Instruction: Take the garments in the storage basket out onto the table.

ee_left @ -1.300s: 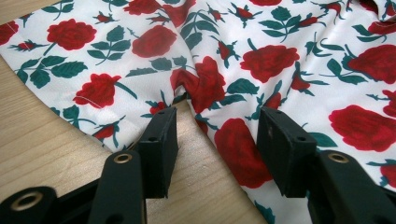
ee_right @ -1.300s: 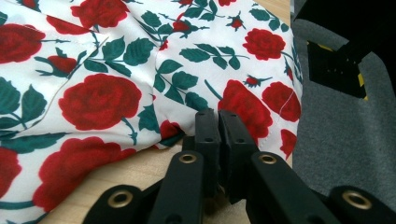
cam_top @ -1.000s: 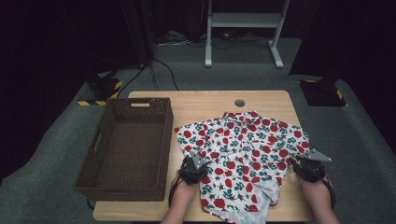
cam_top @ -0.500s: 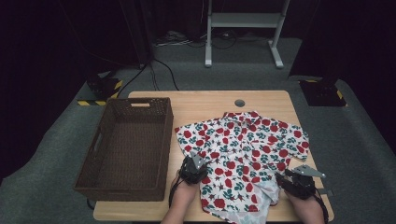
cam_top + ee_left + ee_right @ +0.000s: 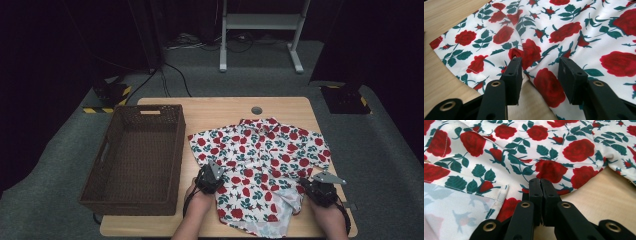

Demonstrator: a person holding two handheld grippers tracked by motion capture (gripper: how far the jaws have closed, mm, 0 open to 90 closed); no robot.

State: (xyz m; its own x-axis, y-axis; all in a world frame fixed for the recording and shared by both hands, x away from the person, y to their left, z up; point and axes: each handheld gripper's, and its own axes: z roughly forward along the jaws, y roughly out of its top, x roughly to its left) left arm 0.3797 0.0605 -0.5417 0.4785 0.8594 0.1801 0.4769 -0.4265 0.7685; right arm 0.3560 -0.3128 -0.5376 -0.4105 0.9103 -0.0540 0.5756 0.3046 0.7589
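Observation:
A white shirt printed with red roses [image 5: 260,150] lies spread on the wooden table [image 5: 225,112], its near hem turned up to show the pale inside [image 5: 272,227]. My left gripper [image 5: 215,173] is at the shirt's near left part. Its jaws [image 5: 540,62] have just been closing and stand apart, with a raised fold of the shirt [image 5: 564,30] between them. My right gripper [image 5: 307,186] is at the near right edge. Its jaws [image 5: 540,181] have just been closing and are pressed together on the edge of the shirt [image 5: 539,150].
An empty brown wicker basket [image 5: 181,150] stands on the table's left half, close beside the shirt. A round cable hole [image 5: 256,110] sits near the far edge. Beyond the table, a metal stand [image 5: 260,22] and cables are on the dark floor.
My right gripper has moved nearer and slightly left, onto the shirt's near right edge. The left gripper has stayed at its spot.

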